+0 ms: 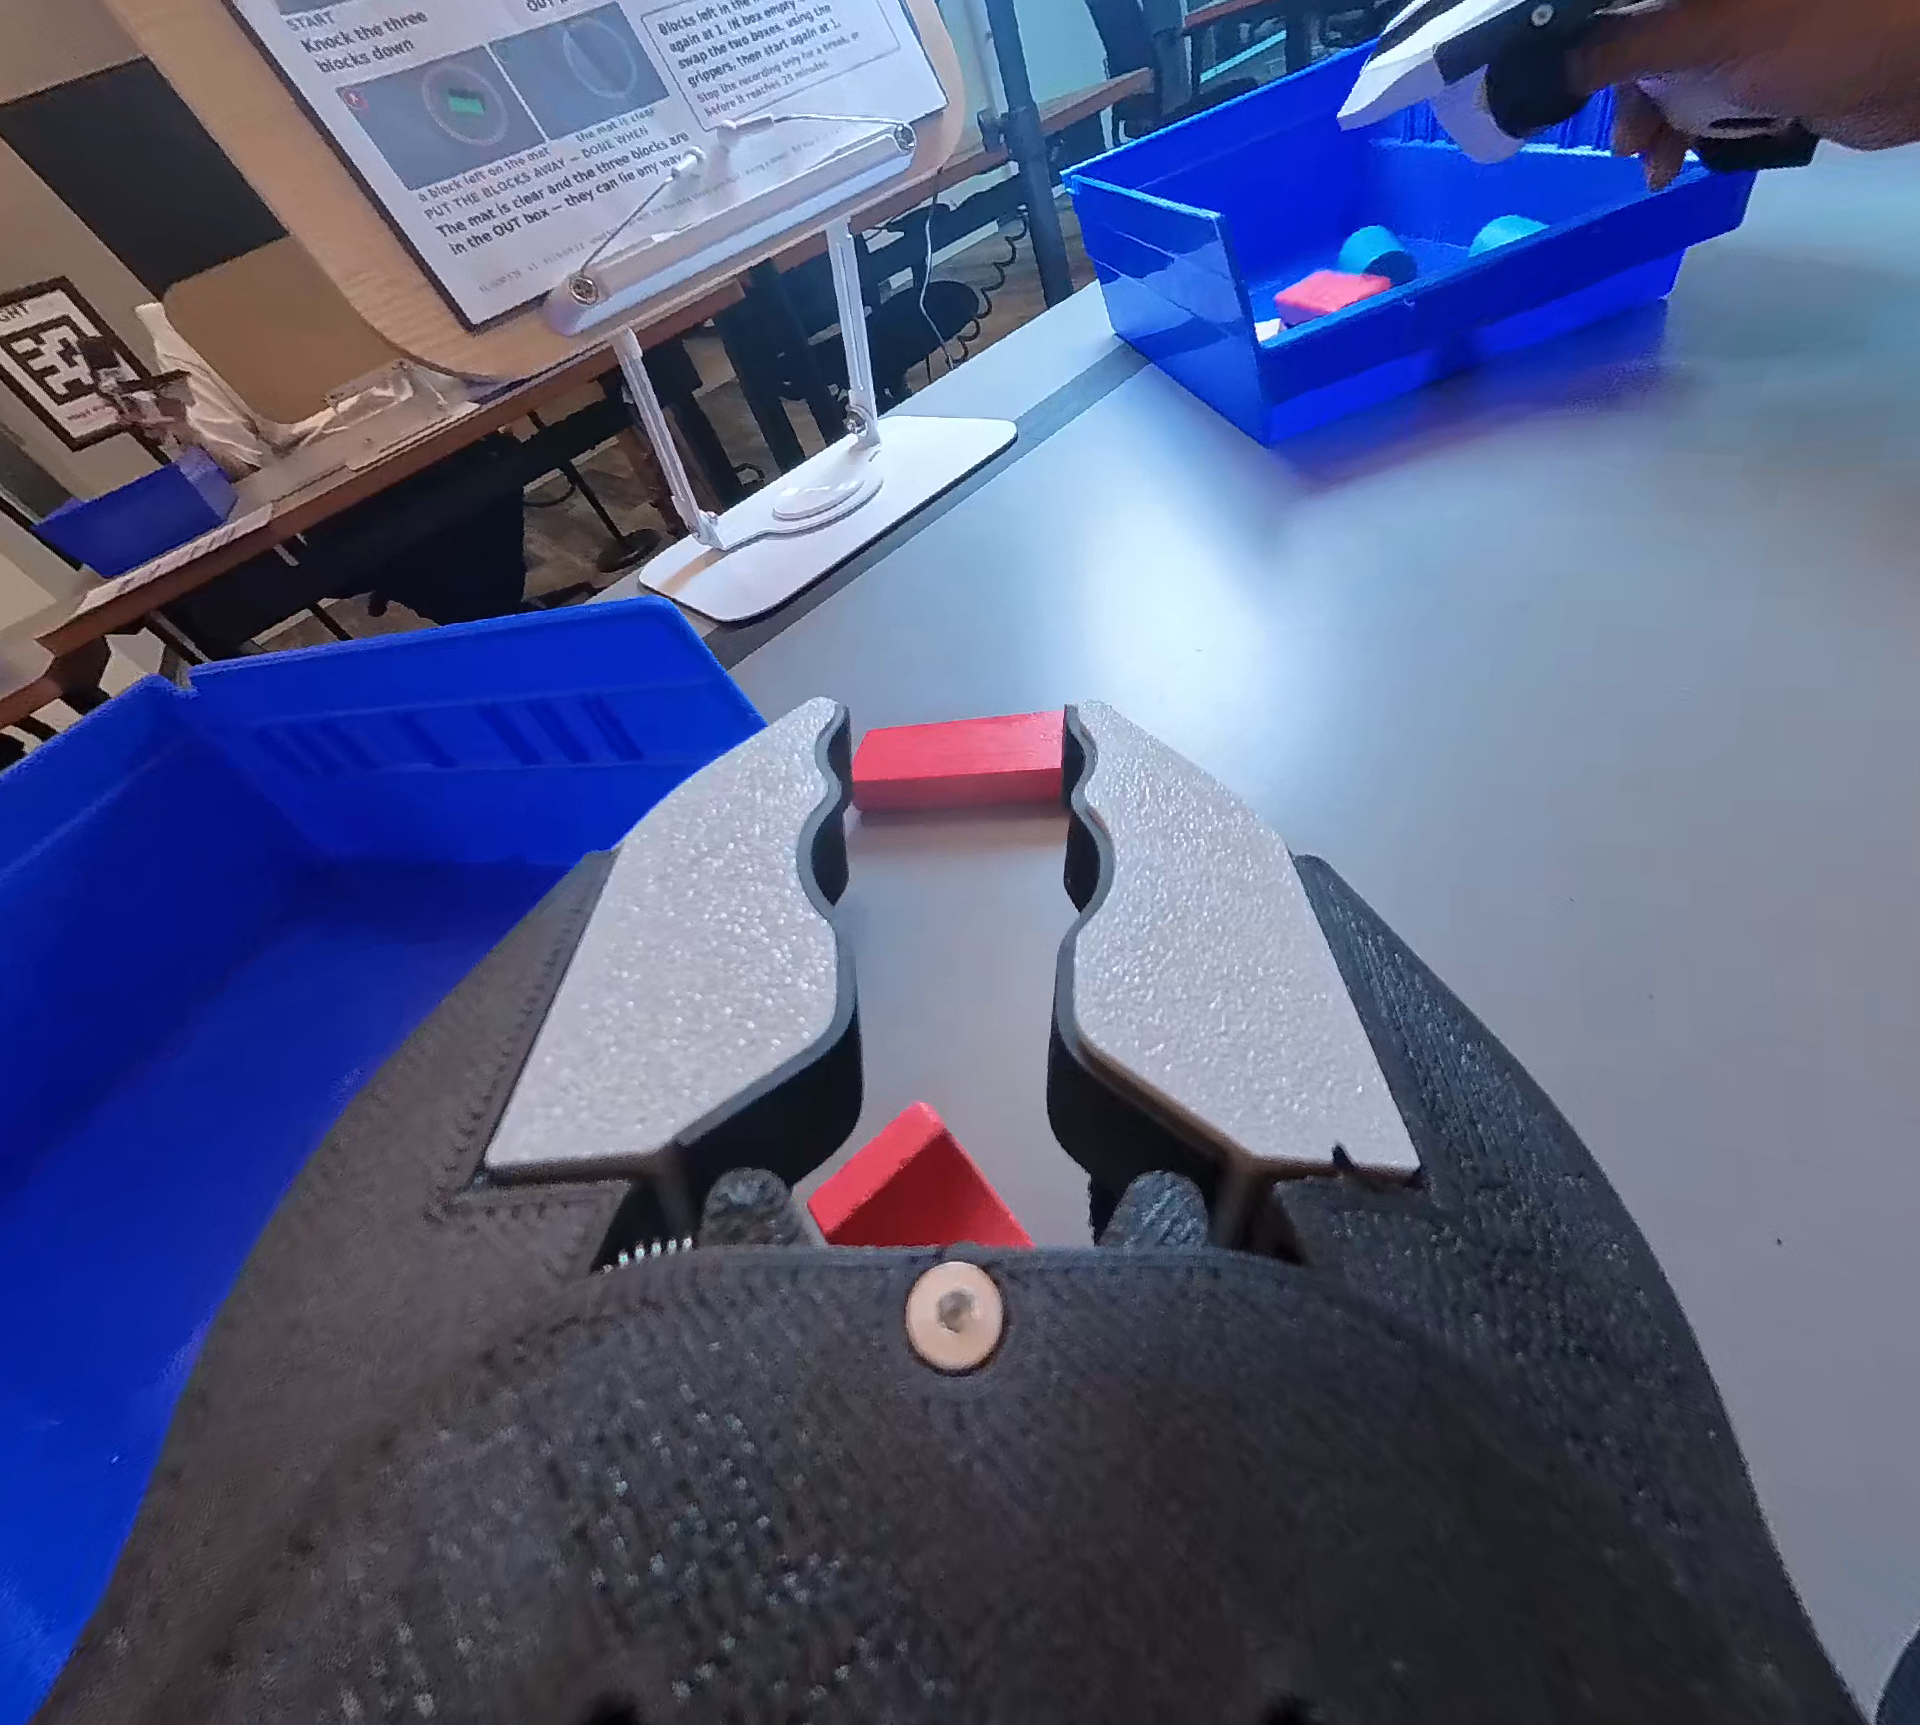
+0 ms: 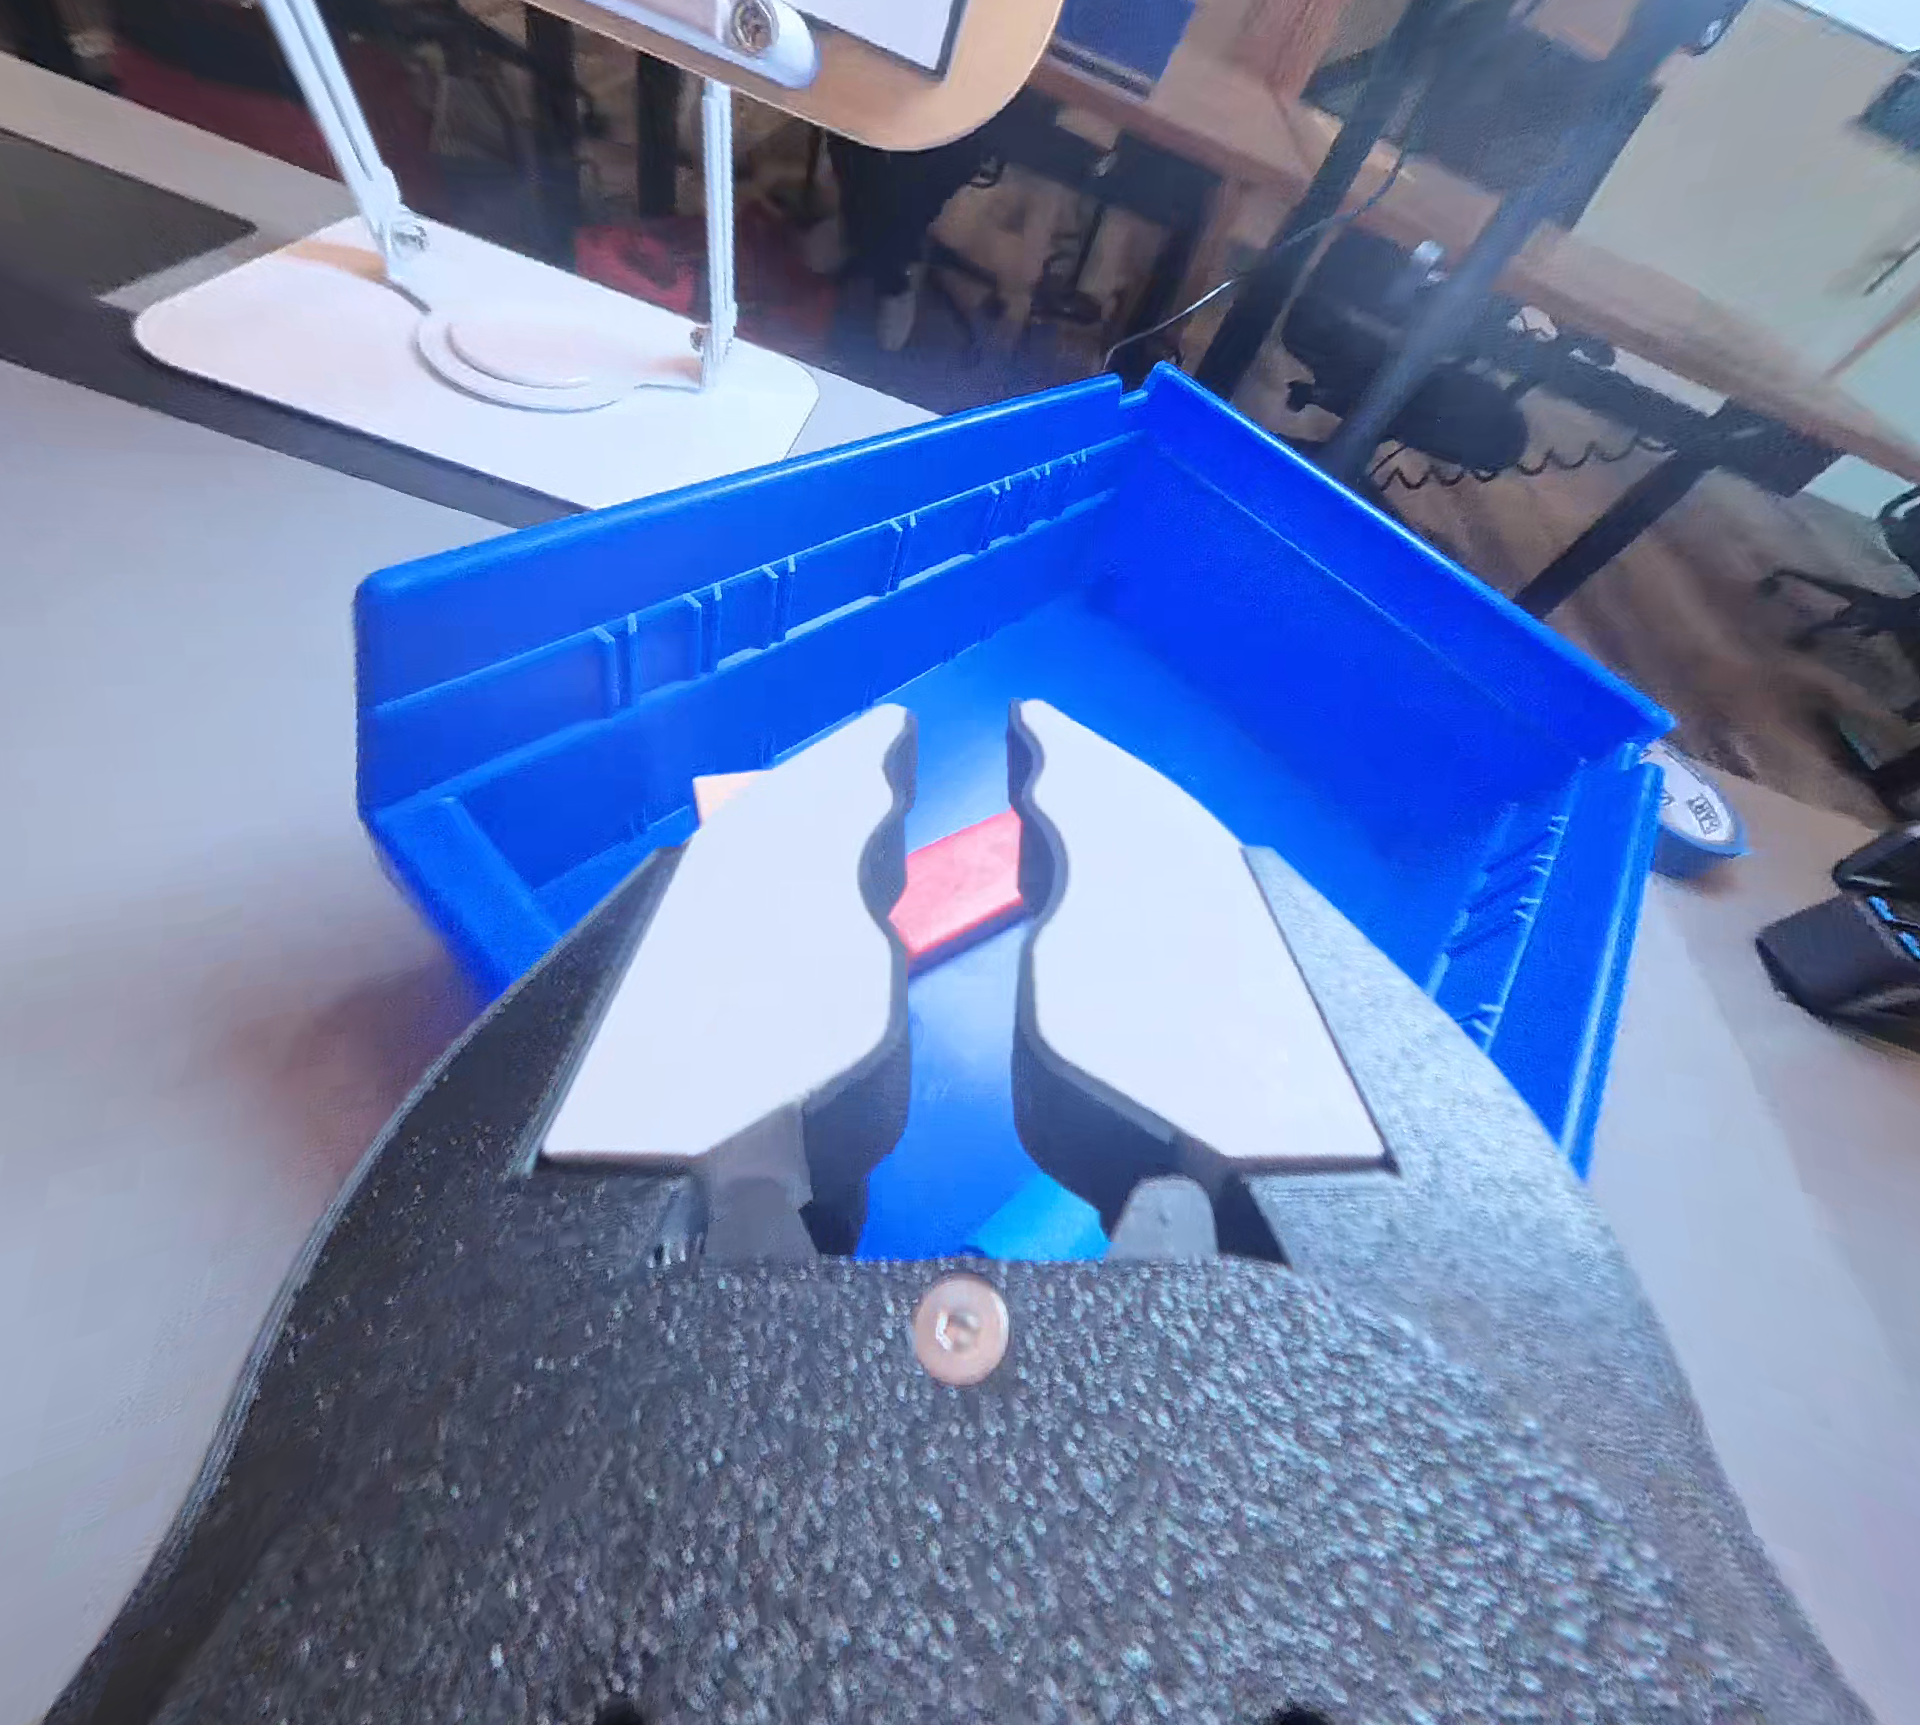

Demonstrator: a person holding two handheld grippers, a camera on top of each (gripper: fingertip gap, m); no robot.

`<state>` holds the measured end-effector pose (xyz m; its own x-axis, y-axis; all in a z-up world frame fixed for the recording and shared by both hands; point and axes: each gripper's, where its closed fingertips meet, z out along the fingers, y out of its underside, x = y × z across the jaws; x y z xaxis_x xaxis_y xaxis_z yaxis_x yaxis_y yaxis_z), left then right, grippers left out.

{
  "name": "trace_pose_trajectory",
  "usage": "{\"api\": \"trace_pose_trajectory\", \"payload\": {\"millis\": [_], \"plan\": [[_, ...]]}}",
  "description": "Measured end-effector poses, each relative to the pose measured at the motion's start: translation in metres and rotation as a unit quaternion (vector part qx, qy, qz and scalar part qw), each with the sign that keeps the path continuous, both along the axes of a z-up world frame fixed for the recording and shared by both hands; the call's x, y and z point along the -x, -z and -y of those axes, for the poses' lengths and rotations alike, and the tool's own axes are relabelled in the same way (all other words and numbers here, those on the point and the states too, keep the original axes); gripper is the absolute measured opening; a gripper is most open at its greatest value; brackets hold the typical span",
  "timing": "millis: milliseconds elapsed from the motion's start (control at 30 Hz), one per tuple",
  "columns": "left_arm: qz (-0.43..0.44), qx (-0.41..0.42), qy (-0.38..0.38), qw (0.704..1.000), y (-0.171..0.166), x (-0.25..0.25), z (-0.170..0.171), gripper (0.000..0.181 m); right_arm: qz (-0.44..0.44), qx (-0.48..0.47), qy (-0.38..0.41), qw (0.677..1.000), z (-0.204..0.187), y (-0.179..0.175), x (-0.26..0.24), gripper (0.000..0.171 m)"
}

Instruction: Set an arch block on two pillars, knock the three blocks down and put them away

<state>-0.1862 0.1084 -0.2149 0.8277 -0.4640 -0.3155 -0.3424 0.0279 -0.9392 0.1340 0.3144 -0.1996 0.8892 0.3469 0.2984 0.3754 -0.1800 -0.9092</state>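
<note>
Ahead of the parted, empty left gripper [image 1: 958,740], a red block [image 1: 956,759] is laid flat on the table [image 1: 1455,740], lengthwise across. Beyond it, the right gripper [image 2: 961,719] is held parted and empty over a bin [image 2: 1403,553].

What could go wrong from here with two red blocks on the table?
1. The left gripper is open with a flat red block just past its fingertips; closing early would likely nudge it away rather than grip it.
2. A second red block sits under the gripper's base, mostly hidden, and could get bumped or overlooked.
3. The right gripper, open and empty, hovers over the far blue bin; lowering blindly may strike the red block inside or the bin wall.
</note>
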Motion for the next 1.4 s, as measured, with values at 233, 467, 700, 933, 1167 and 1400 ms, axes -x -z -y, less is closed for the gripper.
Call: {"api": "trace_pose_trajectory", "payload": {"millis": [233, 467, 700, 933, 1167, 1400], "plan": [[-0.001, 0.004, -0.006, 1.000, 0.000, 0.004, -0.001, 0.039, 0.002, -0.034, -0.016, 0.999, 0.013, -0.012, 0.009, 0.014], [-0.027, 0.034, -0.003, 0.999, 0.002, 0.014, -0.003, 0.046, 0.009, -0.058, -0.080, 0.995, 0.031, -0.009, 0.026, 0.016], [-0.017, 0.200, 0.156, 0.967, 0.023, 0.011, 0.034, 0.069, 0.047, -0.074, -0.152, 0.985, 0.061, -0.004, 0.058, 0.018], [-0.109, 0.312, 0.156, 0.931, 0.072, 0.043, 0.056, 0.088, 0.065, -0.058, -0.187, 0.978, 0.071, 0.011, 0.073, 0.018], [-0.143, 0.297, 0.138, 0.934, 0.076, 0.051, 0.051, 0.081, 0.078, -0.063, -0.227, 0.969, 0.087, 0.015, 0.088, 0.016], [-0.138, 0.369, 0.125, 0.911, 0.097, 0.054, 0.056, 0.049, 0.117, -0.081, -0.255, 0.956, 0.100, 0.017, 0.100, 0.014]]}}
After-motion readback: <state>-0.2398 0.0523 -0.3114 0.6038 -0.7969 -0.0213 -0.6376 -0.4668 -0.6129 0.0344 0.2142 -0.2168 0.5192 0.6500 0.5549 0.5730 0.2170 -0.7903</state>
